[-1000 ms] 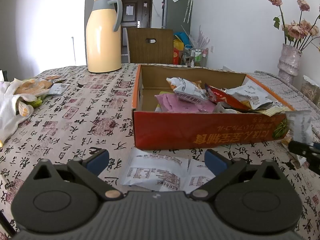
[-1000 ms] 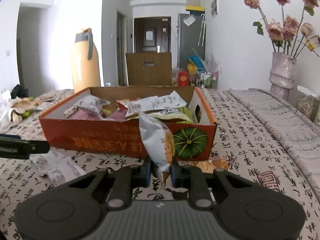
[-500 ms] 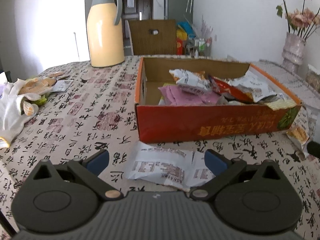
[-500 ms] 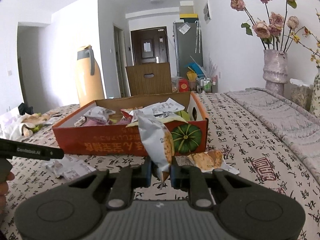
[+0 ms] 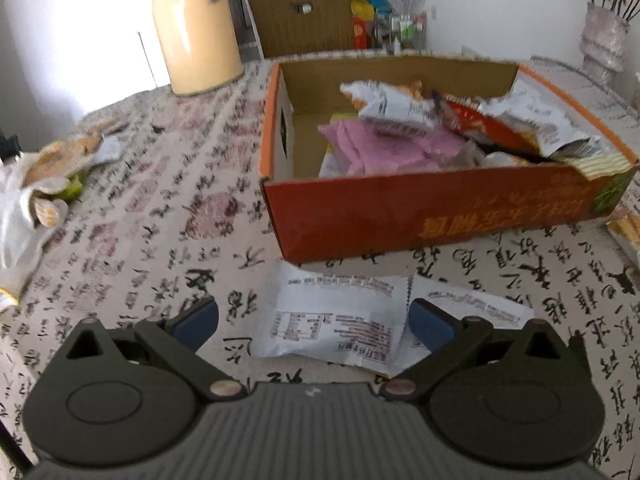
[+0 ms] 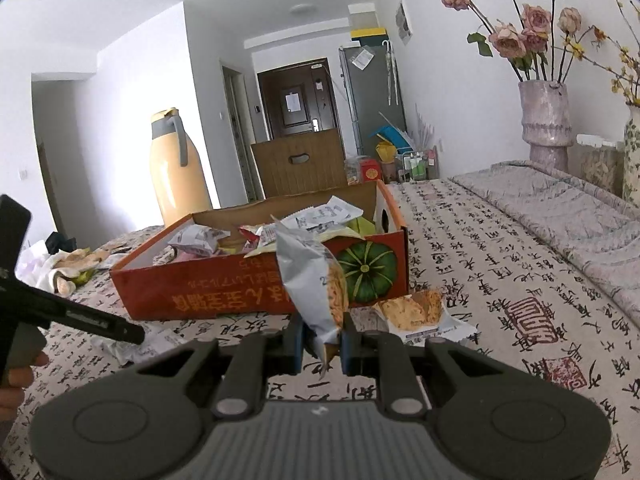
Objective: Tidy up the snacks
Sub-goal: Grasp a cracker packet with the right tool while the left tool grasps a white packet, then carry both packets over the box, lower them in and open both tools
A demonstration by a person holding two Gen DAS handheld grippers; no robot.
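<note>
1. Right gripper point(image 6: 322, 344): jaws nearly closed, pads pinching the lower end of a silver snack bag point(image 6: 314, 280); the bag stands upright out of the jaws, tilted a little.
2. Straight ahead of the right gripper, past the bag: orange cardboard box point(image 6: 224, 292) with a pumpkin picture on its near right corner, heaped with snack packets.
3. Just ahead and right of the right gripper, on the tablecloth point(image 6: 500, 280) beside the box's corner: a clear packet of cracker-like snacks point(image 6: 416, 310), lying flat.
4. Left gripper point(image 5: 314, 322): jaws spread wide, nothing between the pads; it hangs over the tablecloth, tilted downward.
5. Between and just ahead of the left gripper's fingers: a white packet point(image 5: 332, 324) lying flat on the cloth, label side up, not touched by either pad. A second white packet point(image 5: 476, 304) lies to its right, overlapping it.
6. Beyond the white packets: the near wall of the box point(image 5: 420, 216); pink, red and silver packets inside.
7. Far ahead-left of the left gripper: yellow thermos jug point(image 5: 196, 28). Well to the left: a white bag point(image 5: 20, 216) with more snacks.
8. Right view, at left: the left gripper's dark finger pointing in, part of a hand point(image 6: 16, 380) behind it.
</note>
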